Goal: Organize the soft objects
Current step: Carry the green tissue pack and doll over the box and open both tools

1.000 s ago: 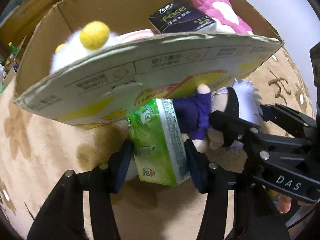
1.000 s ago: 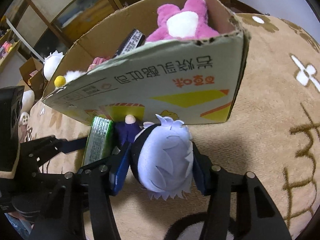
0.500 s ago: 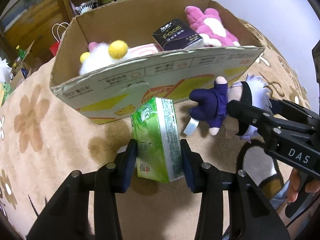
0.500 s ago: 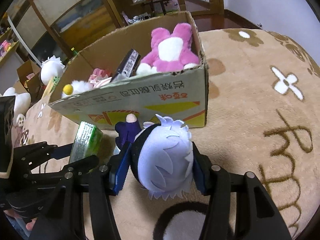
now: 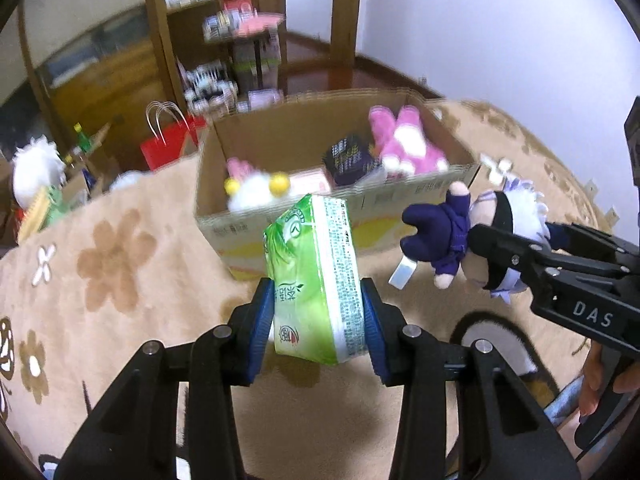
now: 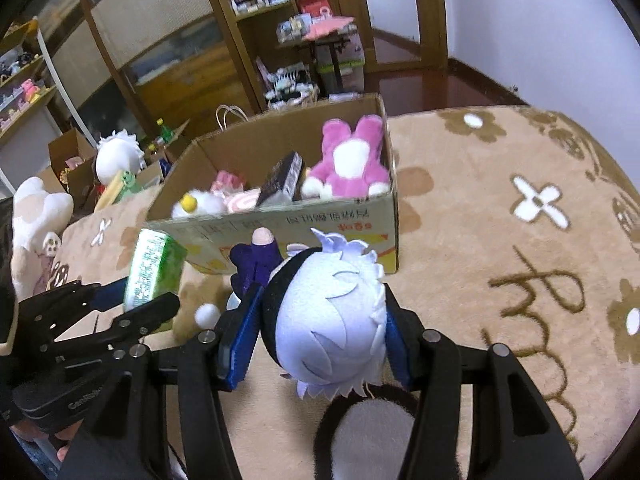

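A cardboard box (image 6: pixel 280 236) is seen on a beige carpet (image 6: pixel 500 240) patterned with brown flowers. Inside it a pink plush toy (image 6: pixel 348 164), a dark tissue pack (image 6: pixel 282 178), a pink roll-shaped item (image 6: pixel 242 202) and a white plush with yellow pompoms (image 5: pixel 256 194) are packed side by side. Behind the box, a red paper bag (image 5: pixel 168 146) and wooden shelves (image 6: pixel 280 40) crowded with small items are visible, and more white plush toys (image 6: pixel 118 156) are piled at the far left.

A green tissue pack (image 5: pixel 316 280) is clamped upright between the blue pads of the left hand-held gripper (image 5: pixel 318 316), its jaws closed against the pack's two sides. It is held above the carpet, just in front of the box's near wall.

A white-haired doll (image 6: pixel 332 320) in a dark blue outfit is squeezed at the head by the right hand-held gripper (image 6: pixel 320 334), its body pointing toward the box. Both held things are kept close together, the doll to the right of the pack.
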`<state>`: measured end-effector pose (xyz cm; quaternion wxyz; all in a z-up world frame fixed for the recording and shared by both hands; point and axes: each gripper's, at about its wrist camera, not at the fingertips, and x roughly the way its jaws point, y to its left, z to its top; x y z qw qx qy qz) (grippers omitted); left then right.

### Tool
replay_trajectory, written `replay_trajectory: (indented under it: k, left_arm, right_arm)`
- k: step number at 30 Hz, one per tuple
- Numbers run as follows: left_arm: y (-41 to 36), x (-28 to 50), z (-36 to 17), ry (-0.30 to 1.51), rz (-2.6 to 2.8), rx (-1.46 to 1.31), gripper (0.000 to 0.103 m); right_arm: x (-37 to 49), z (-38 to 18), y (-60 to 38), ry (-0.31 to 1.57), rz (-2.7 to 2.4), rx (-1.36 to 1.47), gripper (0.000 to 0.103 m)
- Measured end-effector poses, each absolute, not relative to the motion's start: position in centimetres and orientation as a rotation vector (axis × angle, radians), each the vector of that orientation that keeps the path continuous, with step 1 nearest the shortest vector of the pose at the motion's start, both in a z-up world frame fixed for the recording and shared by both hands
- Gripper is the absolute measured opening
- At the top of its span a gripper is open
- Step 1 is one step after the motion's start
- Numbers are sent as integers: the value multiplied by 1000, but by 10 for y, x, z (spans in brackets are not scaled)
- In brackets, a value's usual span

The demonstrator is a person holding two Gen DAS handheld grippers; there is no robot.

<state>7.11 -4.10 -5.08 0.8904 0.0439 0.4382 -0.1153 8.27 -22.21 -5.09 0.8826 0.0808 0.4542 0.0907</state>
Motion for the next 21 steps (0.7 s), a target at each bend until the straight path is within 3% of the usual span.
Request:
replay_trajectory:
  k: [8, 21]
  left_arm:
    - [-45, 80, -10, 732, -200, 81, 41]
    - [-46, 117, 5, 631, -175, 92, 41]
  right_arm:
    - [74, -14, -223, 811, 180, 155, 59]
    - [104, 1, -226, 704, 158, 155, 59]
